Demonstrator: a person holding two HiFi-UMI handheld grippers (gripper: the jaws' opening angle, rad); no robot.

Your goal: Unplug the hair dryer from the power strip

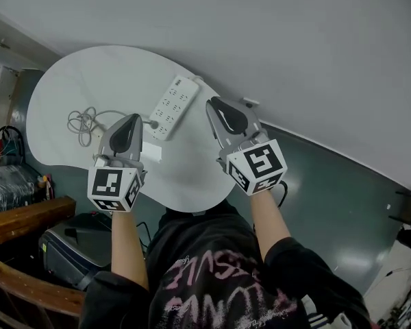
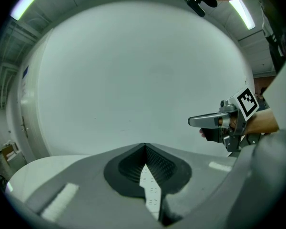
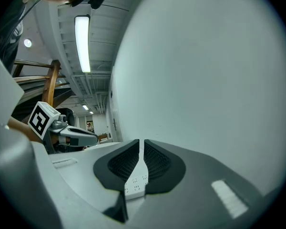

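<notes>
Two grippers, both mine. Left gripper (image 2: pixel 144 146): jaws pressed together at the tips, nothing between them. Right gripper (image 3: pixel 139 145): jaws drawn in to a hairline slit, likewise empty.

One power strip (image 1: pixel 172 106), white, lies flat between the two tips, ahead and right of the left one and just left of the right one. One dark plug (image 1: pixel 153 123) sits at the strip's near end, just ahead of my left tip. One loose coil of grey cord (image 1: pixel 82 123) lies well out to that gripper's left, its lead arcing back to the plug. One white table (image 1: pixel 89 81) carries all of it.

Only the head view shows plug and coil. Each gripper view catches just a sliver of the strip below its jaws (image 2: pixel 150 190) (image 3: pixel 136 182), plus the opposite gripper off to the side.
</notes>
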